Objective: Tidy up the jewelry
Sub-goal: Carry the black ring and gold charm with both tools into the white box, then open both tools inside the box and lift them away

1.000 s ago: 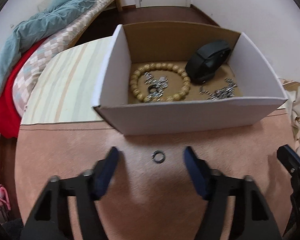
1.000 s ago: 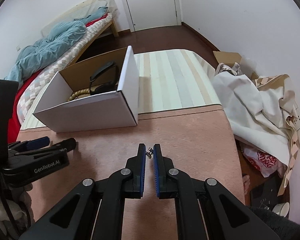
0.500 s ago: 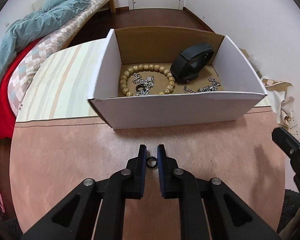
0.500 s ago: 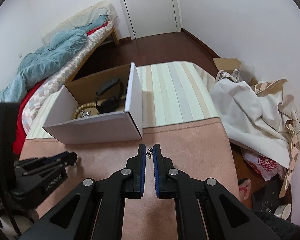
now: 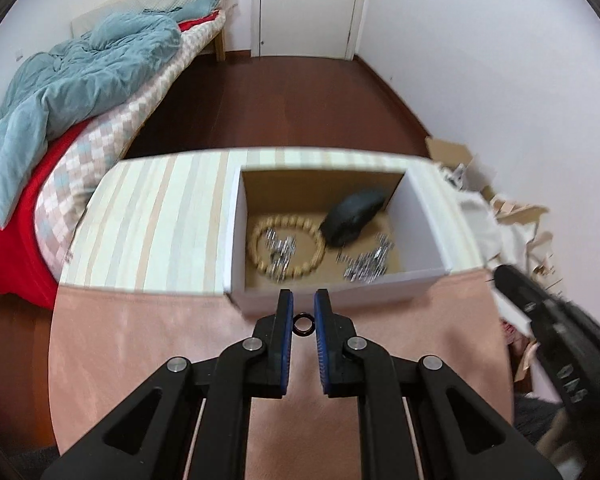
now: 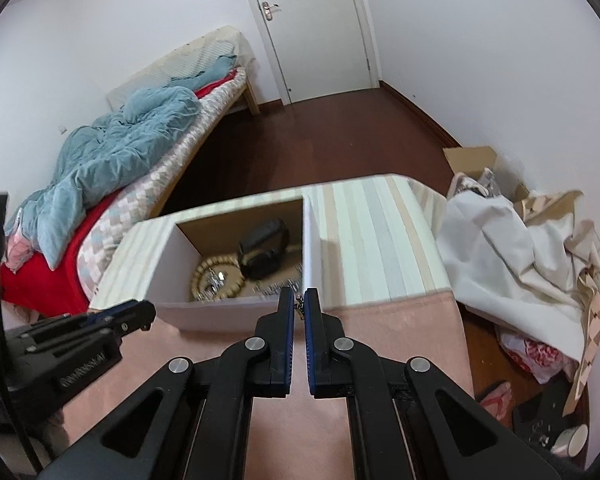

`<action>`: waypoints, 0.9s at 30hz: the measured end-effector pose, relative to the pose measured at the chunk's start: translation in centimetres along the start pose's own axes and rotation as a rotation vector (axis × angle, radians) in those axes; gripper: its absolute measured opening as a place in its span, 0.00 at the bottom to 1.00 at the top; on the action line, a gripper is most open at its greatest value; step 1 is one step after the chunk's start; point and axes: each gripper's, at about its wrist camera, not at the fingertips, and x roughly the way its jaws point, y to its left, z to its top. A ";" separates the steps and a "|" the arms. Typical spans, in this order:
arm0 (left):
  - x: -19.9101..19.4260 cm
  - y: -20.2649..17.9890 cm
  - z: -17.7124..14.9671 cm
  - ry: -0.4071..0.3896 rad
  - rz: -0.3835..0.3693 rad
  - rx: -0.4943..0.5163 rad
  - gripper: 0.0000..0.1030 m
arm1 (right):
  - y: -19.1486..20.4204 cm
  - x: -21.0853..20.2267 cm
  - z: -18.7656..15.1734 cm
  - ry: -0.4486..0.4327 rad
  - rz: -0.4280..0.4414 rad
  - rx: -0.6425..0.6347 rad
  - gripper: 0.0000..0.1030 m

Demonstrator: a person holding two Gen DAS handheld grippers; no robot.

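Note:
My left gripper (image 5: 303, 312) is shut on a small dark ring (image 5: 303, 323) and holds it above the pink table, just before the near wall of the white cardboard box (image 5: 340, 294). The box holds a wooden bead bracelet (image 5: 286, 250), silver chains (image 5: 366, 266) and a black watch (image 5: 354, 216). My right gripper (image 6: 299, 308) is shut on a small metal earring (image 6: 299, 305), raised near the box's right corner (image 6: 312, 240). The left gripper also shows in the right wrist view (image 6: 134, 314).
The pink table (image 5: 140, 340) meets a striped cloth (image 5: 156, 220) under the box. A bed with a blue quilt (image 5: 72, 84) lies to the left. White cloth and cardboard (image 6: 512, 248) pile up on the right. A door (image 6: 312, 28) stands at the back.
My left gripper closed on the ring and lifted it off the table toward the box. My right gripper rose with the earring and moved closer to the box.

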 end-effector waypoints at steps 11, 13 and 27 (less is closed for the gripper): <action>4.0 2.2 6.9 0.067 -0.041 -0.022 0.08 | 1.3 6.9 5.3 0.129 0.101 0.026 0.05; 4.7 2.5 7.8 0.086 -0.052 -0.033 0.11 | 1.0 8.4 6.0 0.175 0.121 0.054 0.06; 1.9 4.4 8.2 -0.018 0.072 -0.062 0.84 | -1.3 6.6 7.2 0.152 0.084 0.119 0.49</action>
